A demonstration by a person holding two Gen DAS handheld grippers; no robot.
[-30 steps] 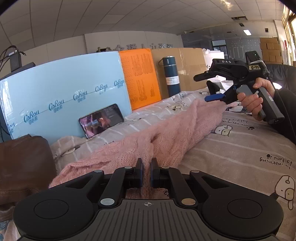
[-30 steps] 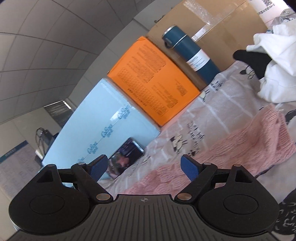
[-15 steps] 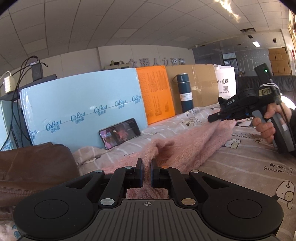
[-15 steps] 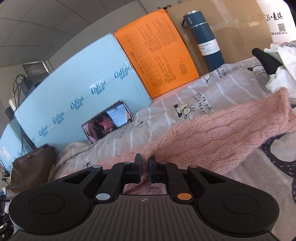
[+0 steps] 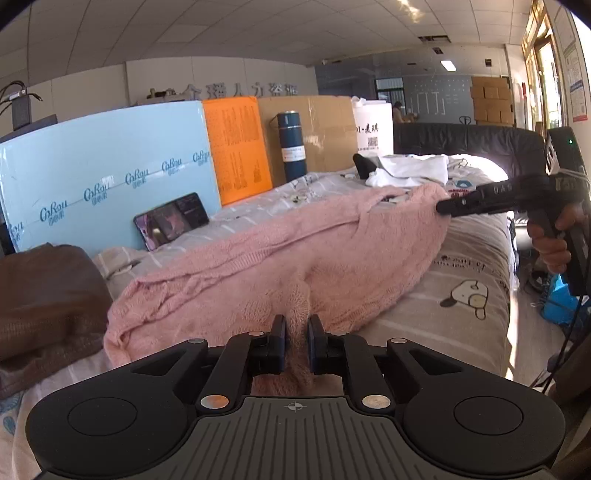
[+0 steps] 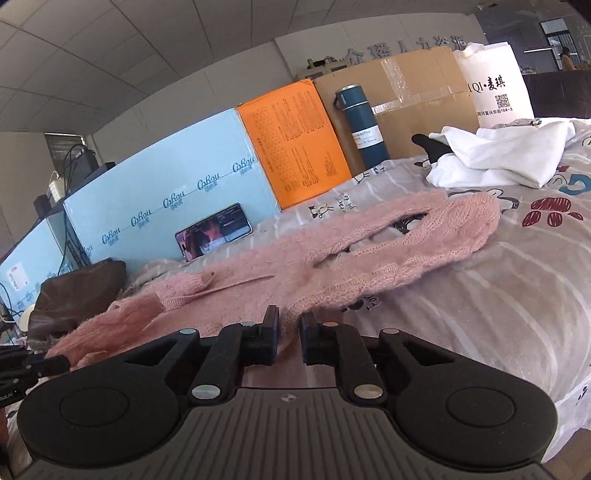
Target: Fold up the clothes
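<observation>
Left wrist view is showing the left claw [image 5: 296, 341] clamping a bunched tuft of the pink sweater [image 5: 280, 266], its jaws having just been easing apart a little with the knit between them. The sweater is lying stretched across the bed [image 5: 461, 266], and its far end is meeting the right claw [image 5: 443, 210], which a hand [image 5: 550, 236] is holding at the right edge. In the right wrist view the right claw [image 6: 289, 334] is sitting at the sweater's [image 6: 369, 258] near hem, its jaws having just been parting; a narrow gap is showing, and whether the pads are pressing the knit I cannot tell. Behind the sweater a phone [image 5: 171, 220] is leaning against a light blue board [image 5: 110, 177], with an orange box [image 5: 238, 147], a dark blue flask [image 5: 291, 146] and a cardboard box [image 5: 317, 129] standing along the far side of the bed. A white bag [image 6: 495, 85] is standing past the cardboard box. A white garment [image 6: 506, 155] is lying crumpled beyond the sweater, partly covering something black [image 6: 428, 146]. A brown bundle [image 5: 44, 295] is resting at the left, just beside the sweater. The bed is wearing a grey striped sheet with cartoon prints. The room is looking like an office, with a tiled ceiling [image 5: 258, 33] and stacked cartons [image 5: 491, 99] far back.
</observation>
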